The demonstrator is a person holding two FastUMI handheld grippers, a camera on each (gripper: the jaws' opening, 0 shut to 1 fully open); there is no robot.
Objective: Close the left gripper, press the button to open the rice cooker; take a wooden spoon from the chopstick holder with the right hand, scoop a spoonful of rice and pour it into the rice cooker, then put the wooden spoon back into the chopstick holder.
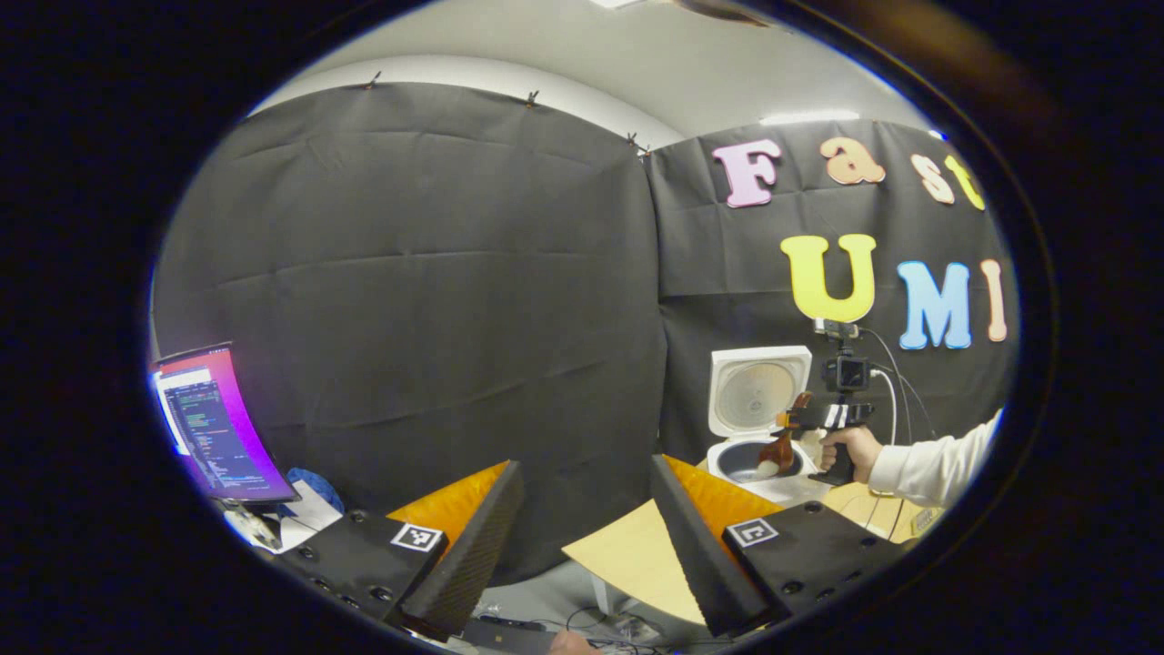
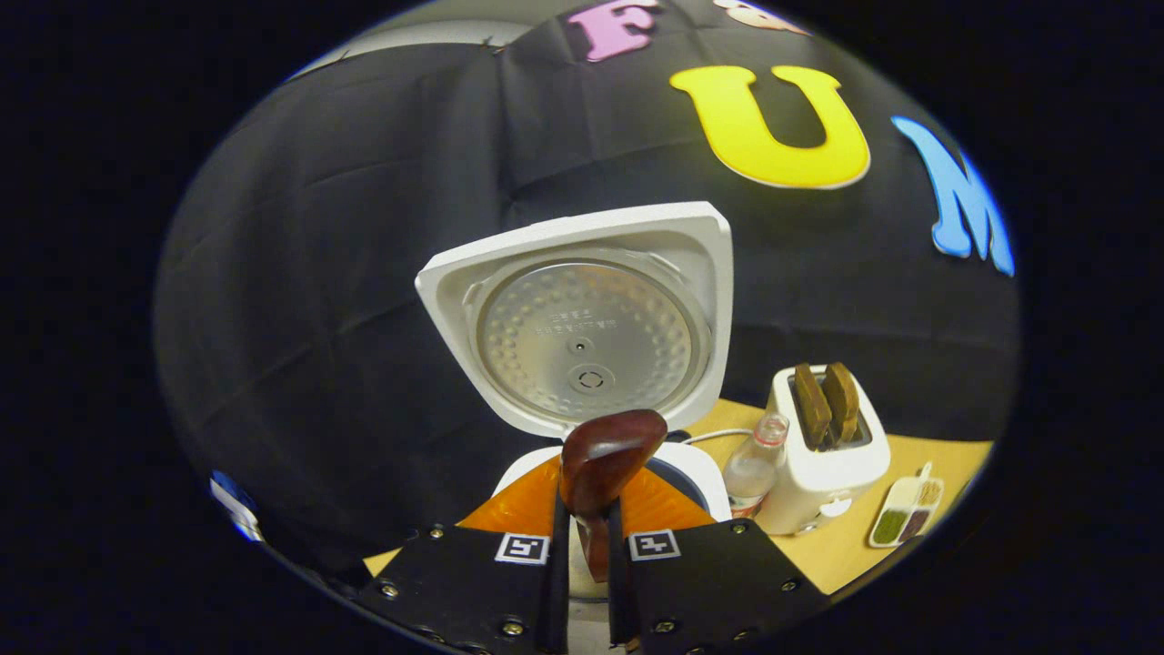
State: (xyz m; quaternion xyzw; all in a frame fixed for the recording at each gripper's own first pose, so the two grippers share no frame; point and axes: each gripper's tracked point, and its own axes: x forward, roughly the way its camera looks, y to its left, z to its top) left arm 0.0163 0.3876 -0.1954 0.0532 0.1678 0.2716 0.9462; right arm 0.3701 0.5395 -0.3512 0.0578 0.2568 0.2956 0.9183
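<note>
The white rice cooker stands with its lid up, the metal inner plate facing me and the pot rim just below. My right gripper is shut on the handle of the dark wooden spoon, whose bowl sits right in front of the pot. In the left gripper view the same cooker is at the right. A hand holds the right gripper beside it, and the spoon tilts down over the pot with something pale at its tip. My left gripper hangs open and holds nothing, well off to the cooker's left.
A white toaster with two slices of bread stands right of the cooker. A small clear bottle stands between them. A little divided dish lies on the wooden table. A lit monitor is at the far left.
</note>
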